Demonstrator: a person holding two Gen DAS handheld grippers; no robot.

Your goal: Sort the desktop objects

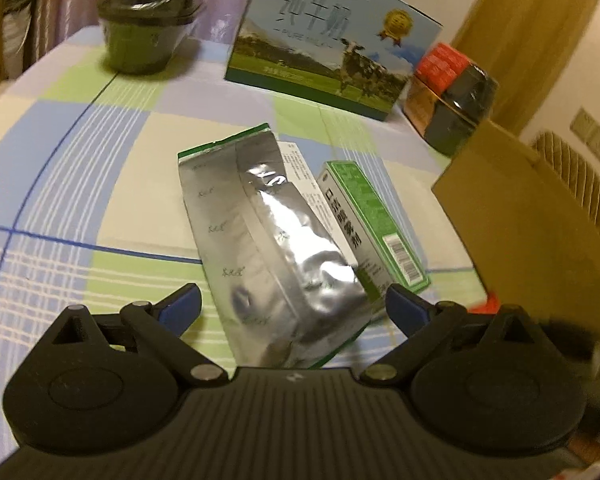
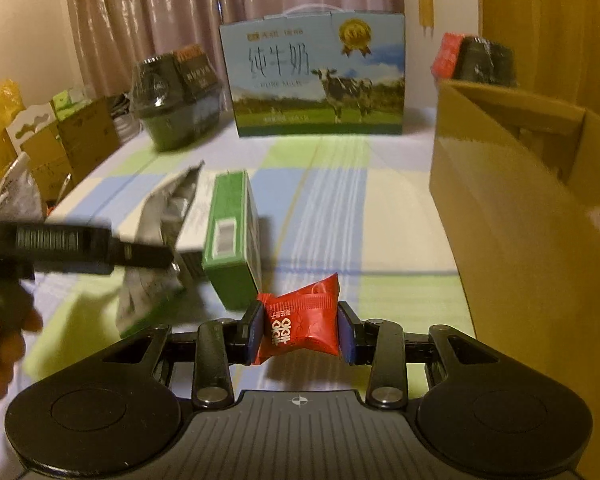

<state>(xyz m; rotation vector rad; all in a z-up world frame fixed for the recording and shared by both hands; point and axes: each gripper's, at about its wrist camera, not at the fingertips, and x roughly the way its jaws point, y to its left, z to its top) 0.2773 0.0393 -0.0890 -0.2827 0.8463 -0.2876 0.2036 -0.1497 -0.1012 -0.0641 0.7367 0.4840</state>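
A silver foil pouch (image 1: 276, 248) lies on the checked tablecloth, with a green and white carton (image 1: 374, 224) beside it on its right. My left gripper (image 1: 294, 308) is open, its blue fingertips on either side of the pouch's near end. In the right wrist view the pouch (image 2: 160, 240) and the carton (image 2: 232, 236) lie left of centre. My right gripper (image 2: 302, 328) is shut on a red candy packet (image 2: 300, 324), held above the table. The left gripper's body (image 2: 60, 244) shows at the left edge.
An open cardboard box (image 2: 512, 216) stands at the right, also in the left wrist view (image 1: 528, 216). A milk carton case (image 2: 316, 80) stands at the back. Dark wrapped tubs (image 2: 176, 100) sit back left and back right (image 2: 484, 60). More boxes stand off the table's left.
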